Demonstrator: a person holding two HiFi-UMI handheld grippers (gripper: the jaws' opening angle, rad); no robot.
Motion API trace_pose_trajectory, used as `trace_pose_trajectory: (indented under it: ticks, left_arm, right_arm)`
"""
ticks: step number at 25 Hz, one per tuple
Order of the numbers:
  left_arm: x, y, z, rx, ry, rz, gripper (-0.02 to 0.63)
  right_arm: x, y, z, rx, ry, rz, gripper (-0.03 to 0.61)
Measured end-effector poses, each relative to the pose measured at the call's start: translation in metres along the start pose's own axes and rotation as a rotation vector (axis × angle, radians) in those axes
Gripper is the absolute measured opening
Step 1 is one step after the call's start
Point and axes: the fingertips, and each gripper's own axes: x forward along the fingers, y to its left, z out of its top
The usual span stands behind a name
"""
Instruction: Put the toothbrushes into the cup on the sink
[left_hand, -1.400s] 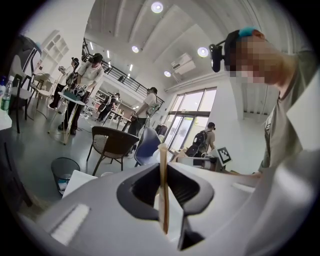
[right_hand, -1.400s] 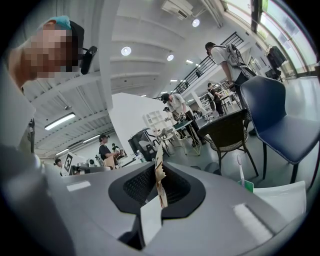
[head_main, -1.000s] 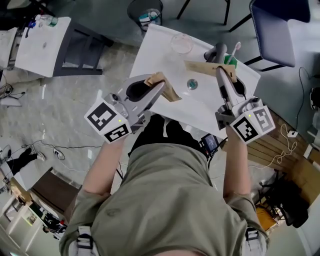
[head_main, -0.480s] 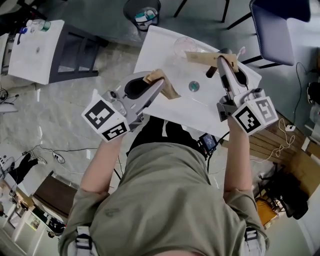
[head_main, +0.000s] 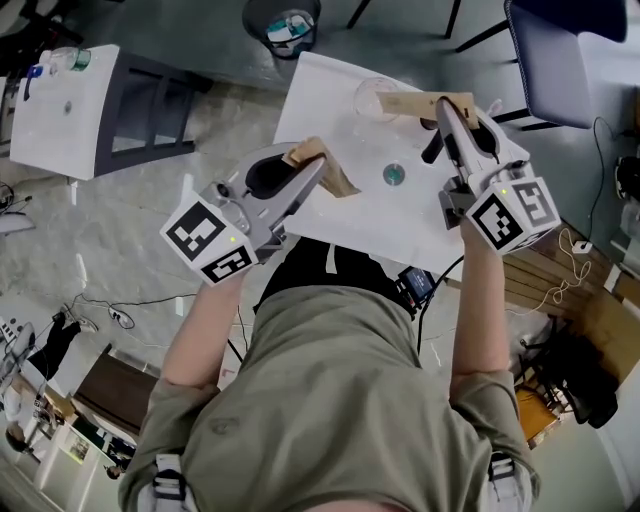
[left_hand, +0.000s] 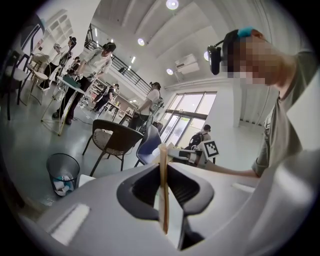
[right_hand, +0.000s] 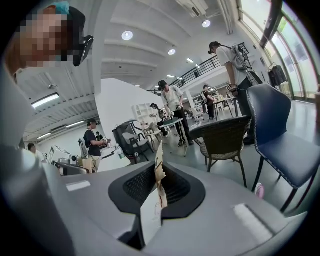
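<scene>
In the head view a clear cup (head_main: 372, 96) stands at the far side of the white sink (head_main: 325, 95). A toothbrush with a pink head (head_main: 493, 104) pokes out past the right gripper at the sink's far right; its pink head (right_hand: 259, 190) also shows in the right gripper view. My right gripper (head_main: 400, 103) hangs over the sink with its tan pads pressed together and their tips just beside the cup. My left gripper (head_main: 345, 186) hovers over the sink's near left edge, pads together, nothing between them. Seen edge-on, both pad pairs (left_hand: 163, 190) (right_hand: 159, 170) look like one thin strip.
The drain (head_main: 393, 175) lies mid-sink, and a dark faucet (head_main: 432, 148) is partly hidden by my right gripper. A mesh bin (head_main: 283, 22) stands beyond the sink, a blue chair (head_main: 565, 55) at far right, a white side table (head_main: 60, 100) at left. Cables lie on the floor.
My right gripper has moved away from me across the sink, and its pad tips now reach the cup. The left gripper has hardly shifted. Both stay shut.
</scene>
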Motion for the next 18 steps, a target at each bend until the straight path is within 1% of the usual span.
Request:
trace_pose_trajectory:
  ticks: [10,18]
  left_arm:
    - [-0.001,0.023,-0.01,-0.043,0.001,0.006,0.048]
    - [0.002,0.034,-0.015,-0.063,0.0,0.008,0.048]
  right_arm:
    - [0.026,-0.012,-0.015,-0.011,0.054,-0.017,0.044]
    - [0.04,-0.017,-0.018,-0.049,0.075,-0.02,0.044]
